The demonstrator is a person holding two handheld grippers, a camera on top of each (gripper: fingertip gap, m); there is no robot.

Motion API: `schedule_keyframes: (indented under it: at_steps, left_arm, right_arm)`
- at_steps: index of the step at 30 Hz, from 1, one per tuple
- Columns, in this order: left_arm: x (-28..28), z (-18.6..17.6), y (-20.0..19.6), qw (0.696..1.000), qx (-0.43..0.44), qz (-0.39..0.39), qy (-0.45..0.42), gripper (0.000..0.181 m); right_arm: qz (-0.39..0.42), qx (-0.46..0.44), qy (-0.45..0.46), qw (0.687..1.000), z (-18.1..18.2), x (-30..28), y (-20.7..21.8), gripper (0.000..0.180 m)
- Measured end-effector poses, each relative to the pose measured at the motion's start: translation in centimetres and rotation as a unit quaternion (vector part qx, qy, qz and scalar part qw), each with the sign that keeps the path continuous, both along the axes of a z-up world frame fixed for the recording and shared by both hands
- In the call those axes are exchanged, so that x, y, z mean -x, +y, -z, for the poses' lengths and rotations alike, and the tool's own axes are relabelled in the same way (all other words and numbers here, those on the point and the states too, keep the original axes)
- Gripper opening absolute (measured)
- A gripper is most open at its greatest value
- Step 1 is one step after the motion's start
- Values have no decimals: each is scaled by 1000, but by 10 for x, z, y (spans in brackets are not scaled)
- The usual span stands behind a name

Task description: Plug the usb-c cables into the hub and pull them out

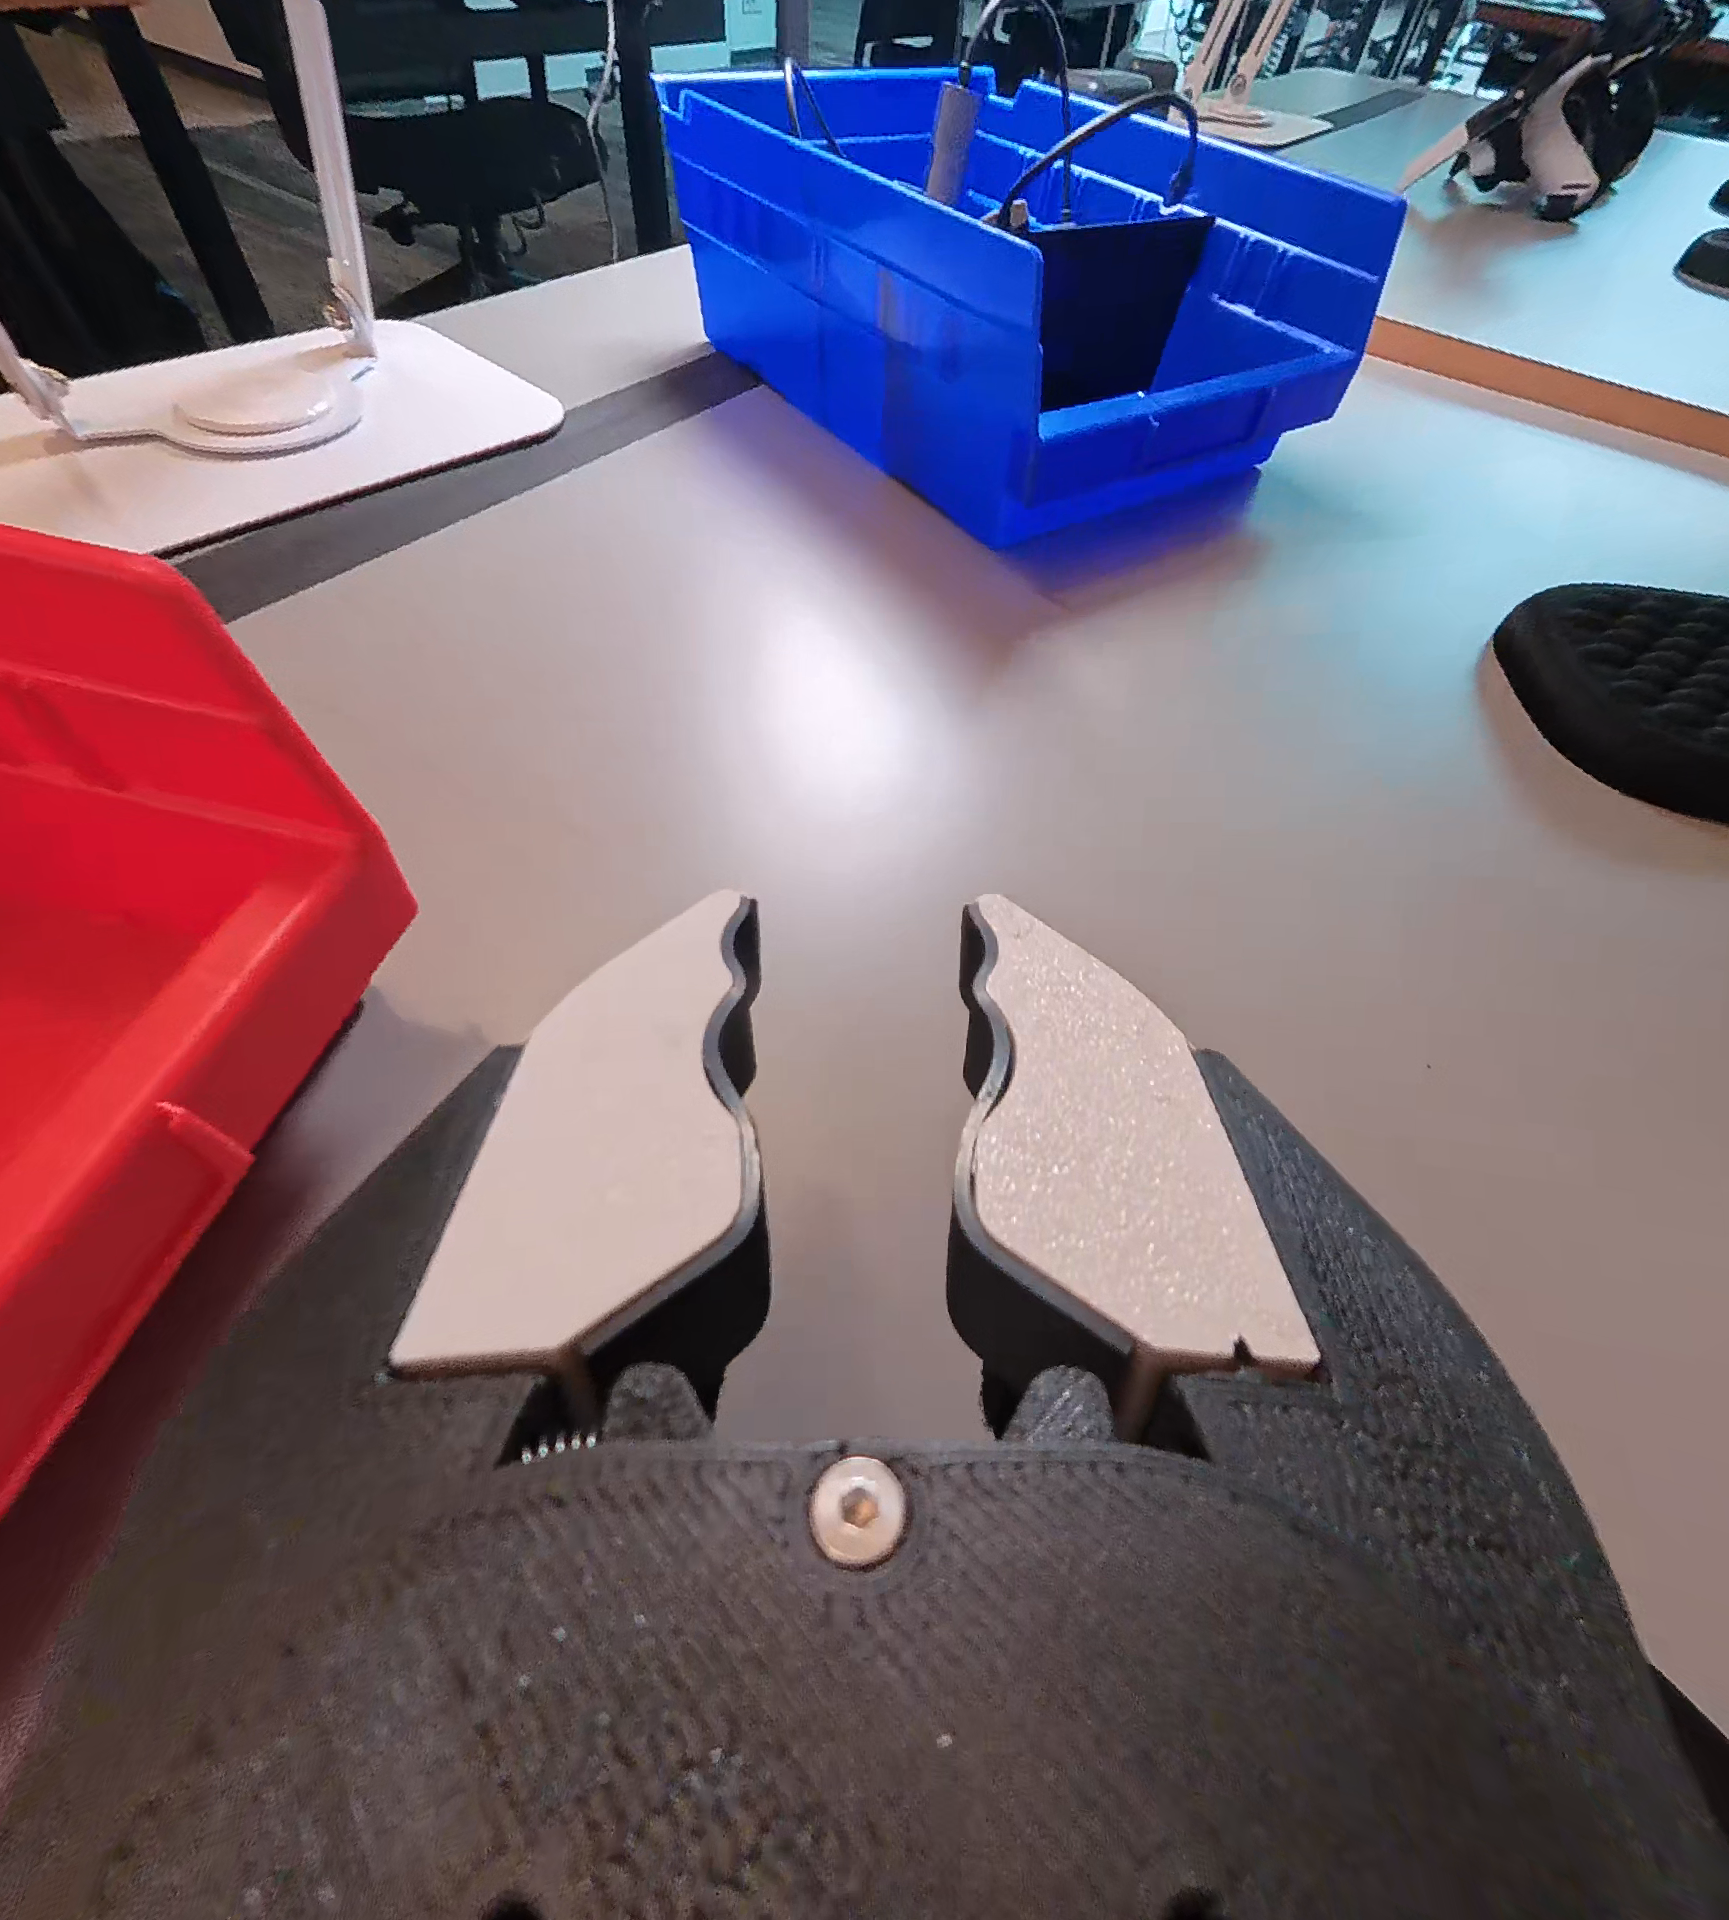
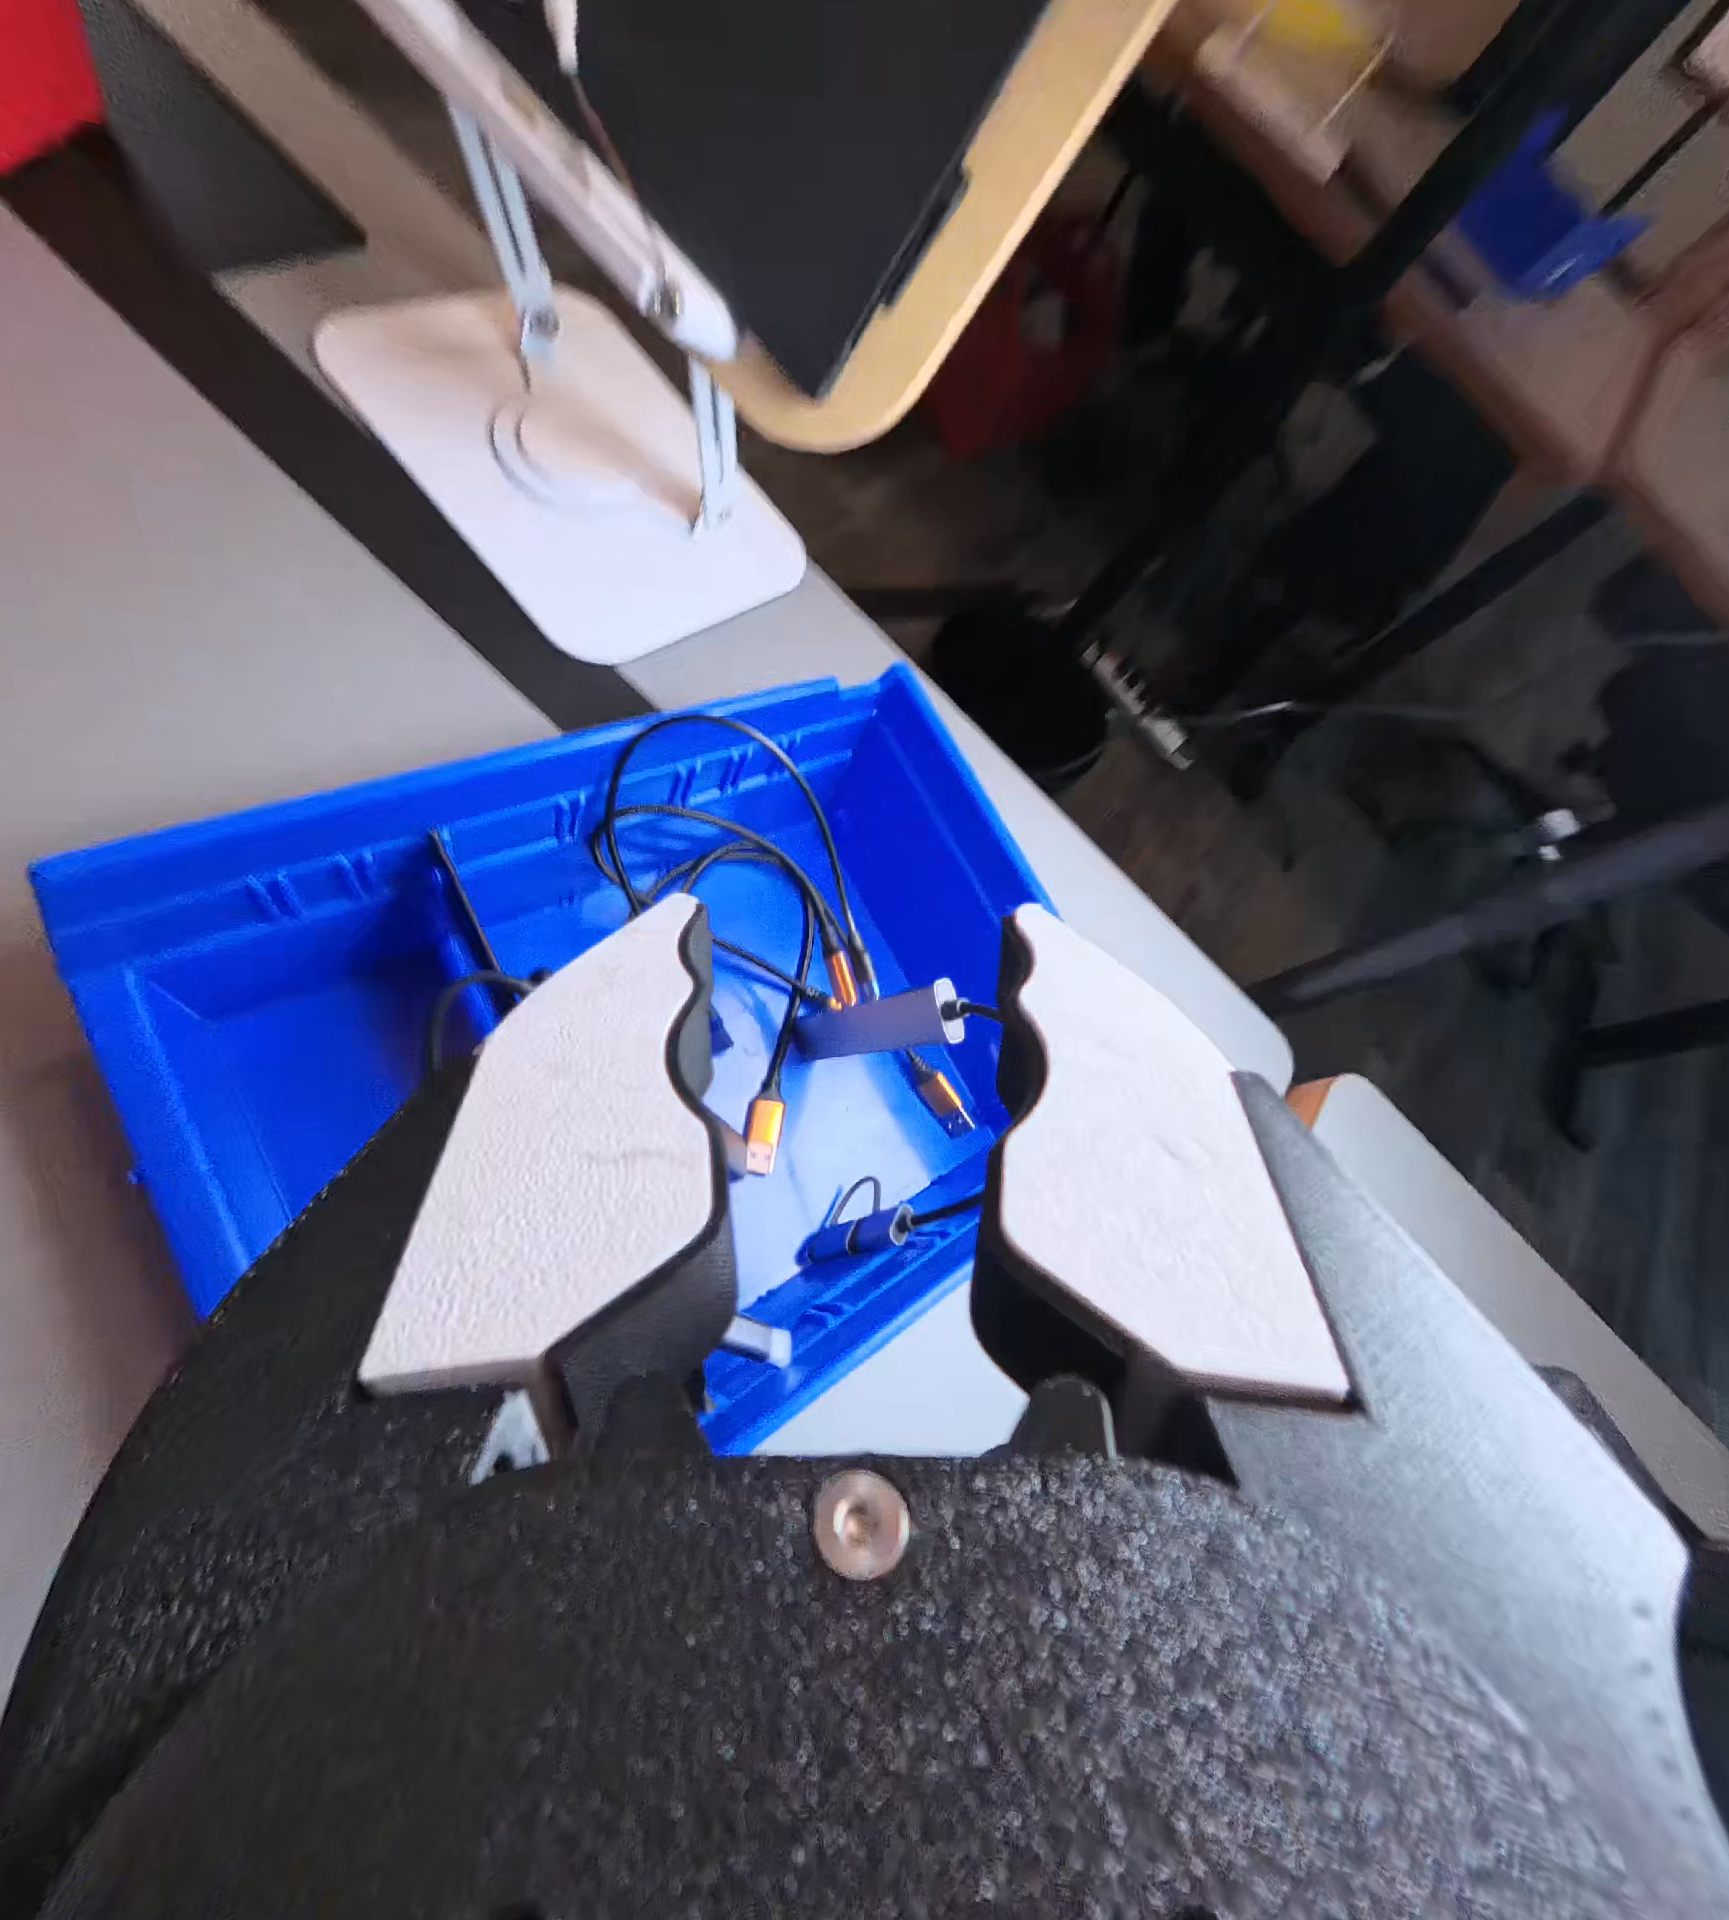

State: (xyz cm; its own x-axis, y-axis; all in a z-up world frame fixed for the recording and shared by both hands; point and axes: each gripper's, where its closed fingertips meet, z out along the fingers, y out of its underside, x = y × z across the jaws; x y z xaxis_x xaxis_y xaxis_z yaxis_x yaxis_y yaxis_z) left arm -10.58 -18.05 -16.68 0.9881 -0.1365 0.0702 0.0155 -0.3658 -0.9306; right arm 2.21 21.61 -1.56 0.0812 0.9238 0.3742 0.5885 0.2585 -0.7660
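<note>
Below the right gripper [image 2: 849, 971] (jaws wide, empty), the hub [image 2: 881, 1023] lies in the blue bin [image 2: 247, 997].

We count: one blue bin [image 2: 247, 997], one red bin [image 1: 91, 935], two grey hubs [image 2: 881, 1023], three orange-tipped cable plugs [image 2: 764, 1132], one white stand base [image 1: 247, 436].

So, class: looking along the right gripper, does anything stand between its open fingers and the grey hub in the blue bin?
Nothing solid does. The right gripper hangs open above the blue bin, and the grey hub shows in the gap between its fingers. Only loose black cables with orange plugs lie around and beside the hub.
</note>
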Motion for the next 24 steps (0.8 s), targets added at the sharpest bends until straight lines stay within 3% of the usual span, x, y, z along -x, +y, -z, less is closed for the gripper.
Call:
schedule_keyframes:
  at_steps: [2,5,10,14,19,21,23,24]
  left_arm:
    - [4,-3,-1,1000,-5,-11,3,38]
    - [18,-10,-5,999,-9,-39,21,39]
    - [66,-19,-23,990,46,-90,94,46]
    - [109,-6,-38,970,154,-110,150,53]
    - [136,43,-43,935,303,-74,171,69]
    - [147,58,-42,917,342,-68,191,63]
    - [145,63,-34,918,342,-46,194,35]
    - [146,62,-30,915,343,-48,208,33]
  right_arm:
    - [-6,-9,36,999,-9,-11,-26,48]
    - [-46,-24,32,998,6,-27,-77,47]
    - [-108,-8,-109,988,91,-51,-146,47]
    - [-99,-37,-209,972,151,-57,-145,52]
    - [-95,-60,-275,955,192,-37,-129,55]
    - [-105,-60,-295,948,204,-27,-130,41]
    - [-113,-99,-303,941,207,-19,-128,30]
    - [-121,-122,-314,934,207,-18,-129,29]
